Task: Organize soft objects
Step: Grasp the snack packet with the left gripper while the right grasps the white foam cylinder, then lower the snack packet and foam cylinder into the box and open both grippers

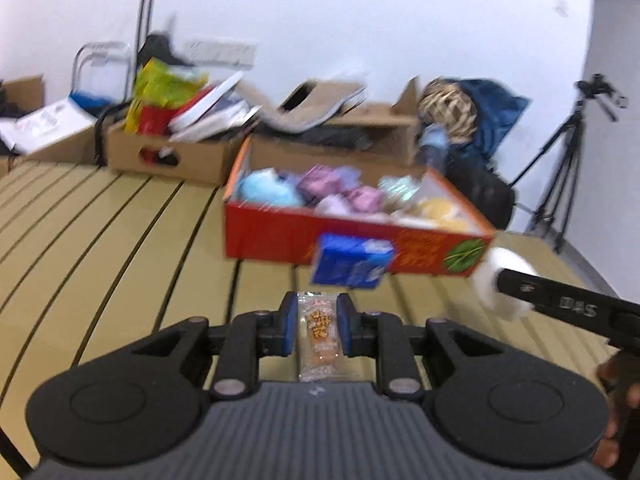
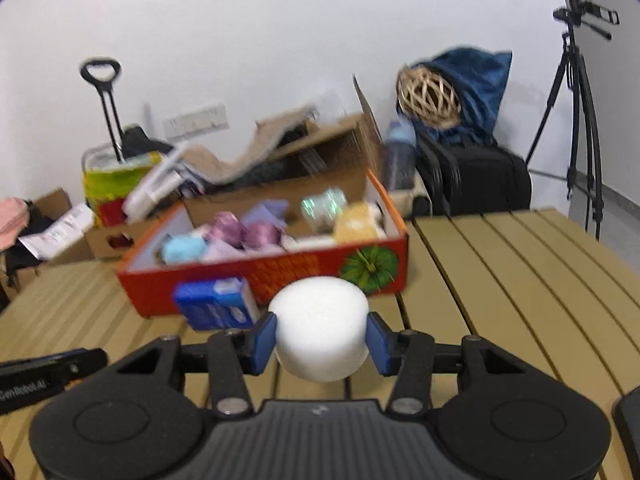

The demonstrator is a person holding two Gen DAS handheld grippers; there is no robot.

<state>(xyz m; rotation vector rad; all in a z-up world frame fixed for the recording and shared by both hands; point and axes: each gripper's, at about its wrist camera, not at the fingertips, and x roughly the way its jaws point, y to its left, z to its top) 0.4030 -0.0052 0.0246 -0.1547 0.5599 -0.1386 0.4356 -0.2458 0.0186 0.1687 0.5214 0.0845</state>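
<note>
White foam cylinder [image 2: 322, 330] clamped in right gripper [image 2: 322, 342]; left gripper [image 1: 318, 330] clamped on snack packet [image 1: 319, 336].

Left tongs [image 1: 317, 330] clamped on snack packet [image 1: 319, 340]; right tongs [image 2: 322, 338] clamped on white foam cylinder [image 2: 320, 328].

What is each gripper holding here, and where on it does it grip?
The left gripper pinches a clear snack packet across its narrow sides, near mid-length. The right gripper clamps a white foam cylinder across its curved sides.
</note>
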